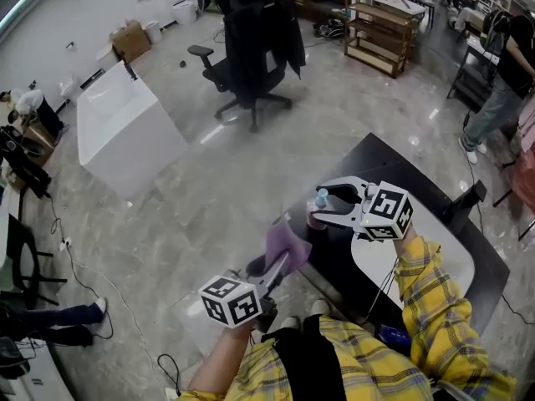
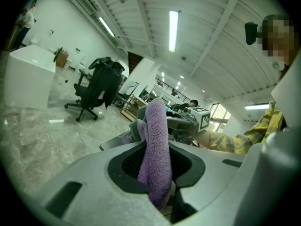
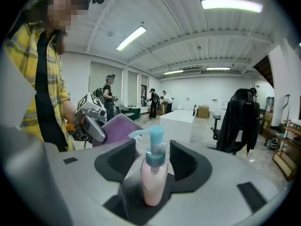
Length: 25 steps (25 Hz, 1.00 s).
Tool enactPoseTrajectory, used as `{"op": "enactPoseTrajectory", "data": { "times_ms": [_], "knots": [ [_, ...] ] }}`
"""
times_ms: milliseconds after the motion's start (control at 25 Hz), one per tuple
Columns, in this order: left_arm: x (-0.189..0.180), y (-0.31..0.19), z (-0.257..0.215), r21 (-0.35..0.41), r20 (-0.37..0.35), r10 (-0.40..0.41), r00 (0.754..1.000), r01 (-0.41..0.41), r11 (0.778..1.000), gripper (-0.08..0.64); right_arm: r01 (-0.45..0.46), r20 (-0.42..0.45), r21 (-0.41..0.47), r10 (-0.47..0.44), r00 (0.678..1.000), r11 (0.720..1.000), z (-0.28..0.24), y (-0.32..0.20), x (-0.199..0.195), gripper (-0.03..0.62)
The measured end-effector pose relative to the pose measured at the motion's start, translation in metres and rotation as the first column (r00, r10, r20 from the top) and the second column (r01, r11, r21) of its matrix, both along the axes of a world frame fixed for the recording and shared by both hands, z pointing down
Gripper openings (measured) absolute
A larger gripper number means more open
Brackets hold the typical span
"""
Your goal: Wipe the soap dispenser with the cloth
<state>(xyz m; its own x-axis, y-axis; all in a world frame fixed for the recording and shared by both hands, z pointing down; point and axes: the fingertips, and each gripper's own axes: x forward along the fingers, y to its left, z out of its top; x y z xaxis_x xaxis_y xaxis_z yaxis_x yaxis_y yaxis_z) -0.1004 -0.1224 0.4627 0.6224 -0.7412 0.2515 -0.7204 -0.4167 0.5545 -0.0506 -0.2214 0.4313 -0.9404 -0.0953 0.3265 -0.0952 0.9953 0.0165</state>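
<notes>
At the edge of the dark counter [image 1: 386, 162], the person is holding both grippers out above the grey floor [image 1: 251, 174]. The left gripper [image 1: 279, 269] is pointing up and to the right in the head view, and its fingers are pinching a purple cloth [image 2: 156, 145]. The cloth is standing up between the pads as a thick fold and sticking out past their tips. The right gripper [image 1: 318, 205], carried by the hand in a yellow plaid sleeve [image 1: 428, 284], is pointing leftward toward the cloth. Its fingers are standing spread on either side of the soap dispenser [image 3: 154, 173], a pink bottle with a blue pump, which is sitting upright deep between them with a gap showing at the left pad. Whether the bottle is resting on the counter cannot be told. The cloth is hanging just beside the dispenser. An office chair [image 1: 251, 53] draped with a dark jacket is standing well beyond.
</notes>
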Motion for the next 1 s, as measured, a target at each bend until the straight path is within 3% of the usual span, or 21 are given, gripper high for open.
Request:
{"op": "enactPoseTrajectory", "data": {
  "times_ms": [200, 400, 600, 760, 1000],
  "knots": [
    [0.004, 0.001, 0.003, 0.003, -0.001, 0.009, 1.000, -0.009, 1.000, 0.075, 0.001, 0.024, 0.002, -0.001, 1.000, 1.000, 0.002, -0.006, -0.003, 0.129],
    [0.007, -0.001, 0.004, 0.002, -0.002, 0.013, 1.000, -0.013, 1.000, 0.077, -0.034, 0.020, -0.021, 0.034, 0.999, 0.999, 0.001, -0.006, -0.003, 0.121],
    [0.010, -0.007, 0.005, -0.003, -0.008, 0.010, 1.000, -0.010, 1.000, 0.077, -0.147, 0.032, -0.018, 0.148, 0.988, 0.989, 0.000, -0.008, -0.001, 0.121],
    [0.012, -0.011, 0.003, 0.001, -0.011, 0.022, 1.000, -0.022, 1.000, 0.077, -0.282, 0.058, -0.025, 0.283, 0.957, 0.959, -0.001, -0.009, 0.001, 0.121],
    [0.016, -0.013, 0.001, 0.004, -0.014, 0.034, 0.999, -0.034, 0.999, 0.077, -0.478, 0.071, -0.040, 0.479, 0.875, 0.878, -0.001, -0.014, 0.007, 0.121]
  ]
}}
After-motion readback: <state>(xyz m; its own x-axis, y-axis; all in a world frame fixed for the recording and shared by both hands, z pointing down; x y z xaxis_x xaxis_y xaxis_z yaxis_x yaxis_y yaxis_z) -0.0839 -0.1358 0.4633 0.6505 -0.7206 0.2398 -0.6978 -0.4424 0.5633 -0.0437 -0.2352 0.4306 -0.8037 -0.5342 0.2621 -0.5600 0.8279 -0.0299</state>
